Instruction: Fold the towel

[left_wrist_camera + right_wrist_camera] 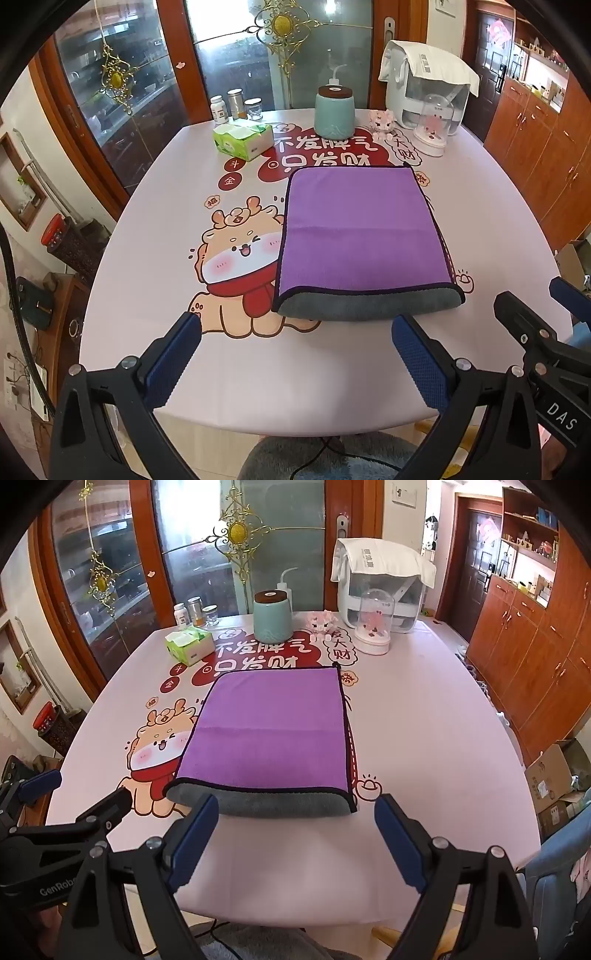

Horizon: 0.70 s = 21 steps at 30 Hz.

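A purple towel (360, 232) with a grey underside and dark edging lies folded flat on the table, its grey fold toward me. It also shows in the right wrist view (271, 734). My left gripper (295, 334) is open and empty, just short of the towel's near edge. My right gripper (295, 814) is open and empty, its left finger just in front of the towel's near edge. Each gripper shows at the edge of the other's view.
The table (332, 387) has a pink cartoon-print cover. At the back stand a tissue pack (242, 139), a teal jar (334, 110), small bottles (236, 105), a glass-dome ornament (434, 125) and a white appliance (424, 81). Wooden cabinets (535, 646) are on the right.
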Each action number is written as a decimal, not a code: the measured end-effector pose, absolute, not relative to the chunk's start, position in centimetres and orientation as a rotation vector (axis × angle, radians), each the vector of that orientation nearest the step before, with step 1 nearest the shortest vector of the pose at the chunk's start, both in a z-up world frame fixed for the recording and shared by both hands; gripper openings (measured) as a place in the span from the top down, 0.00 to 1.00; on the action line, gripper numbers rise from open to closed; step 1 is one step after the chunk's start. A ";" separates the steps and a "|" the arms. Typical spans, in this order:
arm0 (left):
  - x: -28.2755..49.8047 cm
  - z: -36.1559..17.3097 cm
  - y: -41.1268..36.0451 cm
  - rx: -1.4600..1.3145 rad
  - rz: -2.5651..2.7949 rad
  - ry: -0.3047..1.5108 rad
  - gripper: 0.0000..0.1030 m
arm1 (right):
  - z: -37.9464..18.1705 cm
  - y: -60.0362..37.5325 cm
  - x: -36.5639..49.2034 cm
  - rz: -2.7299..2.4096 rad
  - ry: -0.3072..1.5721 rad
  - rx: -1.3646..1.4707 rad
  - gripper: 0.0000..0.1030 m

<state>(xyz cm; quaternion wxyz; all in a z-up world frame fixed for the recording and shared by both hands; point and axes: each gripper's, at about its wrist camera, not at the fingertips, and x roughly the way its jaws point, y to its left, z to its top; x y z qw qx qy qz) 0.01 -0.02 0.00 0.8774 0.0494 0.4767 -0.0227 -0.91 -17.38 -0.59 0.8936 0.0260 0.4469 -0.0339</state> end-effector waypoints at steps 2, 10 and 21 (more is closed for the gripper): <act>0.0 0.0 0.0 0.102 -0.048 0.994 0.01 | -0.5 -17.3 -0.9 -0.070 0.927 0.055 0.15; 0.0 0.0 0.0 0.099 -0.051 0.997 0.01 | -0.9 -17.8 -0.7 -0.059 0.929 0.052 0.15; 0.0 0.0 0.0 0.100 -0.050 0.999 0.01 | -0.7 -17.0 -0.8 -0.060 0.932 0.055 0.15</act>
